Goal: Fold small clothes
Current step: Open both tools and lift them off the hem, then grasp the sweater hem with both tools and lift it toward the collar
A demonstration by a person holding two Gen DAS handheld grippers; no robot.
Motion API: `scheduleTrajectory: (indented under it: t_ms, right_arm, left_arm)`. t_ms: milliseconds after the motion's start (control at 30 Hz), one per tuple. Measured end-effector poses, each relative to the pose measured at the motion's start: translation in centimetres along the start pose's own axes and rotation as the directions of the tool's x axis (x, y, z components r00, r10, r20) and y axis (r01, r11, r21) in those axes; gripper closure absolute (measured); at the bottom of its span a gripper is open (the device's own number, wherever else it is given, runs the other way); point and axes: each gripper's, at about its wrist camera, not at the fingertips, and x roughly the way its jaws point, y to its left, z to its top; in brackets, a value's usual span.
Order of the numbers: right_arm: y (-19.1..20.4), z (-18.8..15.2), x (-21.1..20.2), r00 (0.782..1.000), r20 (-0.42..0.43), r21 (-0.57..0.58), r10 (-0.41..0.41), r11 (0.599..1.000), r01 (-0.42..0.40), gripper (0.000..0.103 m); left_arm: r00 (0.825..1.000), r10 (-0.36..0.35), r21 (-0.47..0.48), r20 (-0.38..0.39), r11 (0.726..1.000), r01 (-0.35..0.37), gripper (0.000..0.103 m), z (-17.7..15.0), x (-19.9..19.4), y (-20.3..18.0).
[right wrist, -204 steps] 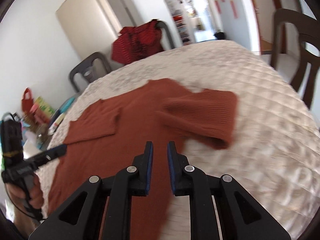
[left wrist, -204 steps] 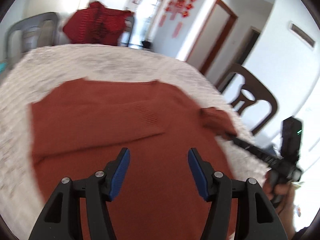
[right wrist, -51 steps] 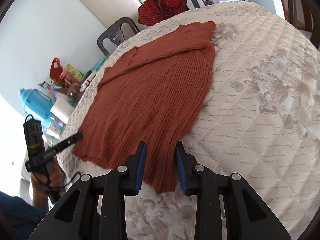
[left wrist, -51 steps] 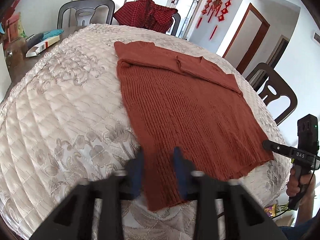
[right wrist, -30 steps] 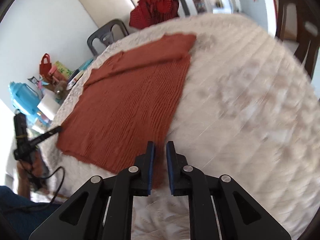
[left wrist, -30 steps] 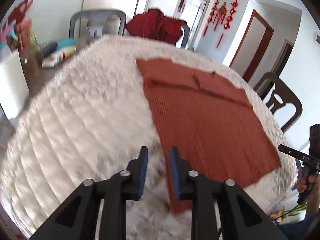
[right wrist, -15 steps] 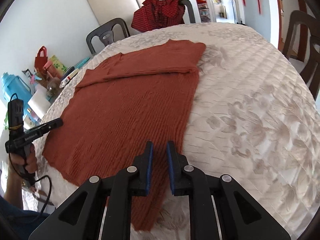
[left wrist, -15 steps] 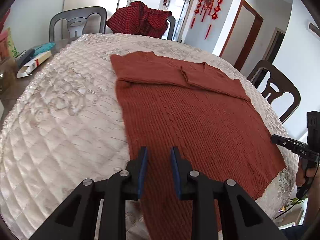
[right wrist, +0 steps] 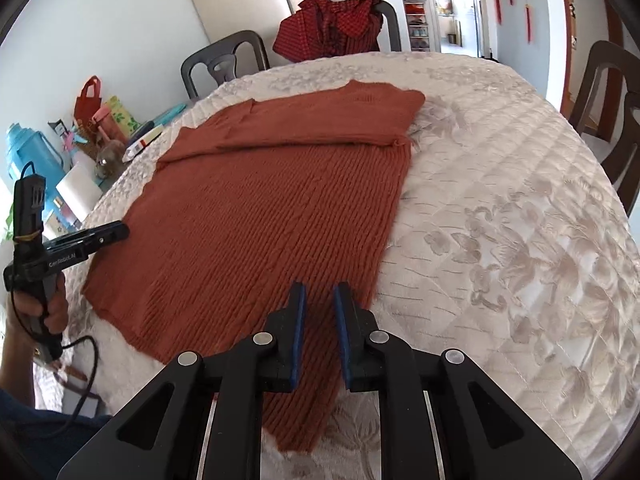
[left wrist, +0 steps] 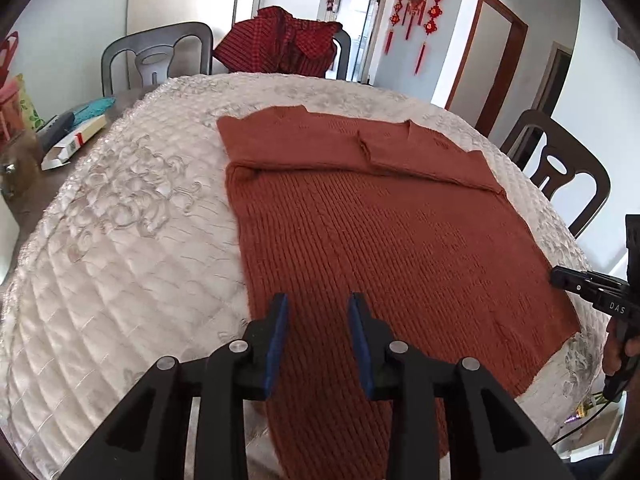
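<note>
A rust-red knit sweater lies flat on the quilted table cover, sleeves folded across its chest at the far end. My left gripper hovers over the near left part of the hem. Its jaws are opening, and only flat knit shows below the gap. My right gripper hangs over the sweater near its right edge by the hem. A narrow gap between its blue pads is widening slightly, with nothing pinched. Each view shows the other gripper at the opposite hem corner: the right gripper and the left gripper.
A red checked garment hangs over a chair at the far side. Grey chair at the back left, dark chair on the right. A carton, a blue flask and bags crowd the left table edge. Bare quilt spreads to the right.
The left jaws have spread wider. Both grippers have shifted inward from the cover onto the sweater's hem end and sit slightly lower. The sweater has not moved.
</note>
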Motion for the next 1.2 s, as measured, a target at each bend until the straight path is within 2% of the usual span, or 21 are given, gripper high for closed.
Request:
scheduleTrajectory:
  t_ms: [67, 167, 400, 567, 700, 933, 967, 1033, 1100, 1133, 1167, 1200]
  right_arm:
    - [-0.2, 0.0, -0.5, 1.000, 0.007, 0.012, 0.002, 1.000, -0.002, 0.086]
    - [-0.6, 0.0, -0.8, 1.000, 0.017, 0.036, 0.008, 0.999, -0.009, 0.074]
    - [-1.7, -0.9, -1.1, 1.000, 0.019, 0.119, 0.007, 0.993, -0.009, 0.073]
    - [-2.3, -1.6, -1.2, 0.998, 0.013, 0.176, 0.058, 0.983, -0.060, 0.073]
    - [-1.9, -2.2, -1.2, 0.988, -0.006, 0.191, 0.155, 0.970, -0.151, 0.073]
    - [-1.4, -2.6, -1.2, 0.980, -0.008, 0.199, 0.199, 0.961, -0.193, 0.073]
    - [-1.4, -2.6, -1.1, 0.980, -0.007, 0.198, 0.200, 0.961, -0.195, 0.073]
    - [-1.4, -2.5, -1.0, 0.979, -0.004, 0.200, 0.203, 0.960, -0.198, 0.074]
    - [-1.4, -2.4, -0.8, 0.979, -0.005, 0.201, 0.202, 0.960, -0.197, 0.084]
    - [-1.3, -2.4, -0.7, 0.980, -0.009, 0.199, 0.200, 0.961, -0.194, 0.088]
    - [-1.3, -2.3, -0.6, 0.981, -0.012, 0.199, 0.195, 0.962, -0.189, 0.093]
    - [-1.3, -2.3, -0.6, 0.981, -0.012, 0.201, 0.196, 0.961, -0.189, 0.093]
  left_arm:
    - [1.000, 0.022, 0.001, 0.011, 1.000, -0.022, 0.067, -0.1, -0.5, 0.1]
    - [1.000, 0.028, -0.026, 0.011, 0.999, -0.028, 0.062, -0.4, -1.0, 0.6]
    - [0.999, 0.011, -0.078, -0.033, 0.997, -0.014, 0.059, -2.1, -1.1, 1.5]
    - [0.999, 0.003, -0.068, -0.033, 0.998, -0.005, 0.057, -2.7, -1.6, 0.8]
    - [0.999, -0.003, -0.043, -0.039, 0.999, 0.001, 0.057, -3.2, -1.8, 0.0]
    - [0.998, -0.044, -0.051, -0.041, 0.998, 0.042, 0.058, -4.0, -2.7, -0.4]
    - [0.998, -0.049, -0.063, -0.037, 0.997, 0.046, 0.059, -4.0, -2.7, -0.2]
    - [0.998, -0.056, -0.094, -0.032, 0.994, 0.053, 0.073, -3.8, -2.5, 0.1]
    - [0.997, -0.077, -0.131, -0.031, 0.989, 0.072, 0.081, -3.7, -2.4, 0.5]
    - [0.996, -0.088, -0.142, -0.030, 0.986, 0.083, 0.089, -3.7, -2.4, 0.7]
    - [0.995, -0.098, -0.149, -0.029, 0.984, 0.093, 0.093, -3.6, -2.4, 0.8]
    - [0.994, -0.111, -0.158, -0.024, 0.982, 0.106, 0.094, -3.6, -2.5, 1.0]
